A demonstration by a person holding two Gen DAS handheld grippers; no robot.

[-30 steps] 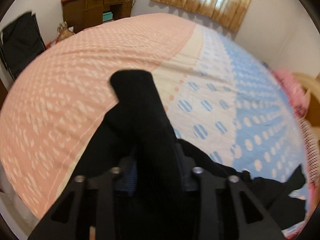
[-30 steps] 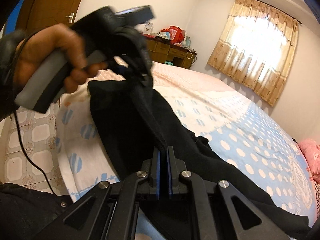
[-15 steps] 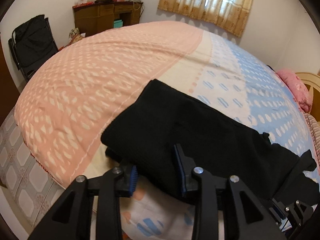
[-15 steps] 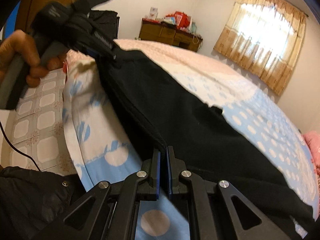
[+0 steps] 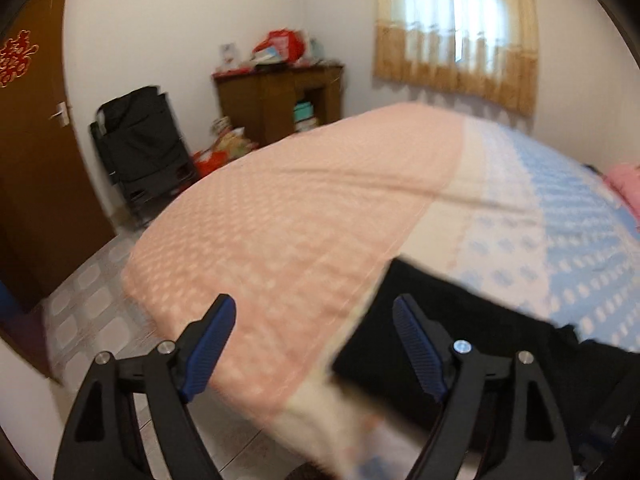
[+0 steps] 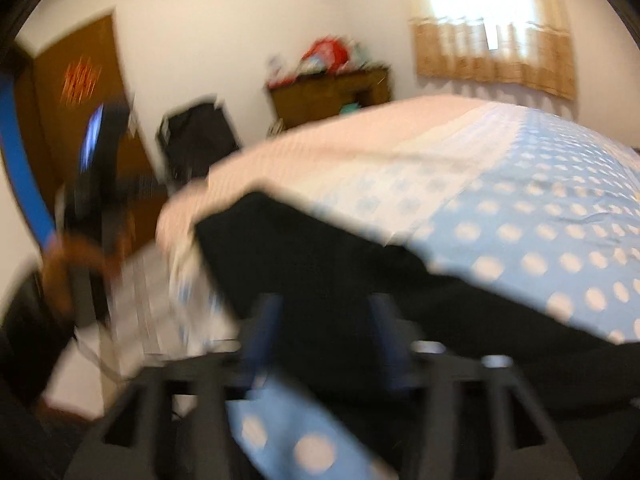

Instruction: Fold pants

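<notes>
both tongs released, pants (image 5: 460, 320) now flat

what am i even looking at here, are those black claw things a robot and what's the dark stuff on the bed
No robot: a person holds a two-finger tool in each hand, and each tool carries a wide-angle camera that looks out along its fingers. That is why both pictures curve at the edges.

The sharper picture is from the left tongs. Their blue-padded jaws are opening, with nothing between them.

The blurred picture is from the right tongs, also opening, over the black pants, not gripping them. At its left edge the person's other hand shows.

The pants lie near the edge of the bed, whose cover is pink and blue with spots. Nothing is held.
</notes>
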